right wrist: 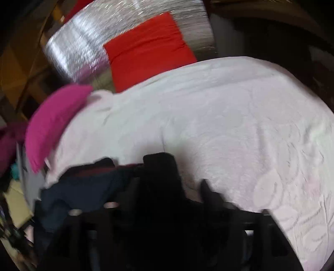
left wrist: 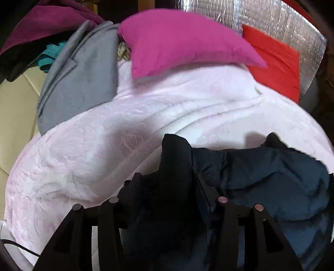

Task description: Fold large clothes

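- Navy jacket, dark and puffy, lies bunched on the pale pink blanket, at the near edge of both wrist views.
- Left gripper is clamped on a raised fold of the jacket: dark cloth fills the gap between its two black fingers and stands up in a peak just past the tips.
- From the left wrist, the rest of the jacket spreads to the right of the gripper, rumpled, resting on the blanket.
- Right gripper shows as a blurred black shape low in its own view; a dark upright fold of cloth sits between its fingers, but the smear and the darkness make it impossible to tell whether it is clenched or released.
- In the right wrist view the jacket lies to the left of the gripper, touching the blanket.
- Blanket has an embossed pattern and covers most of the surface under both grippers.
- Magenta pillow rests on the far edge of the blanket; a red pillow leans just beside it against a silver foil sheet.
- Grey garment lies at the blanket's left edge, overlapping it, with a teal cloth and a dark purple cloth behind it.
- Beige surface shows to the left of the blanket.
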